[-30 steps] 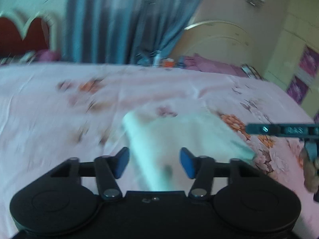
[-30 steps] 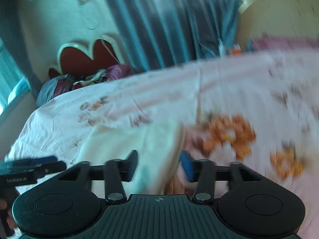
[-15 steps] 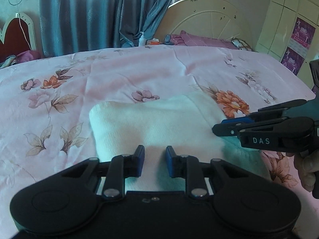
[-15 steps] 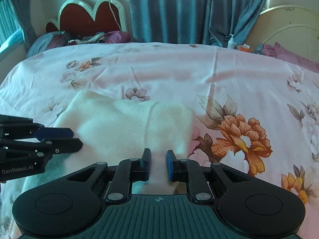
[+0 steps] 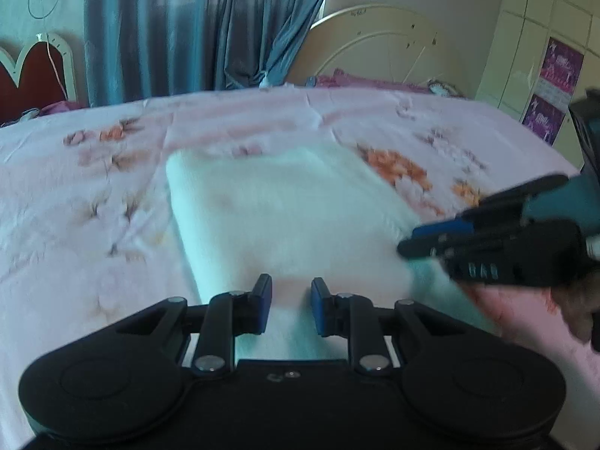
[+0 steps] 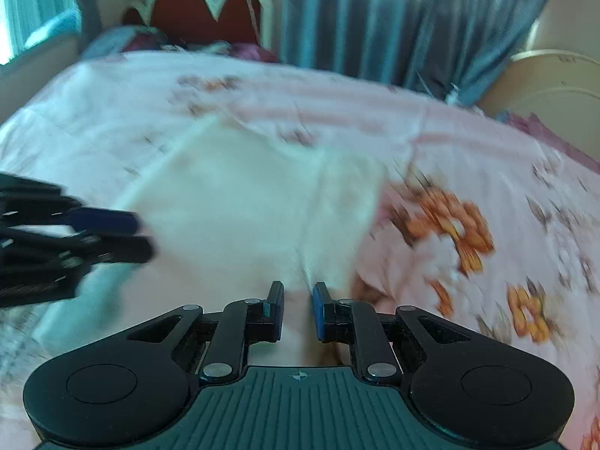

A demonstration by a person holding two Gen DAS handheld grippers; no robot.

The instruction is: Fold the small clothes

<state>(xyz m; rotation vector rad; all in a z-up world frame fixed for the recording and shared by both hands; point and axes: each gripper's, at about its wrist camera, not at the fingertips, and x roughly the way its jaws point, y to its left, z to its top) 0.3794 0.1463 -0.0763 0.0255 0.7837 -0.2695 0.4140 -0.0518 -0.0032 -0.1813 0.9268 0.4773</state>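
A white fluffy garment [image 5: 285,210] lies folded on the pink floral bedsheet [image 5: 93,172]; it also shows in the right wrist view [image 6: 240,202]. My left gripper [image 5: 288,307] is at the garment's near edge, its jaws narrowed with cloth between them. My right gripper [image 6: 298,309] is at the near right edge, its jaws likewise narrowed on cloth. Each gripper shows in the other's view, the right one [image 5: 498,240] at the garment's right side and the left one [image 6: 75,236] at its left side. Both views are blurred by motion.
The bed runs back to a red headboard [image 6: 202,11] with pillows and clothes. Blue curtains [image 5: 195,26] hang behind. A cream round board [image 5: 378,56] leans on the wall at the back right, and posters [image 5: 551,86] hang on the tiled wall.
Both grippers went from wide open to nearly closed at the garment's near edge. Since half a second ago both views have shifted and blurred, and the garment's near edge looks lifted.
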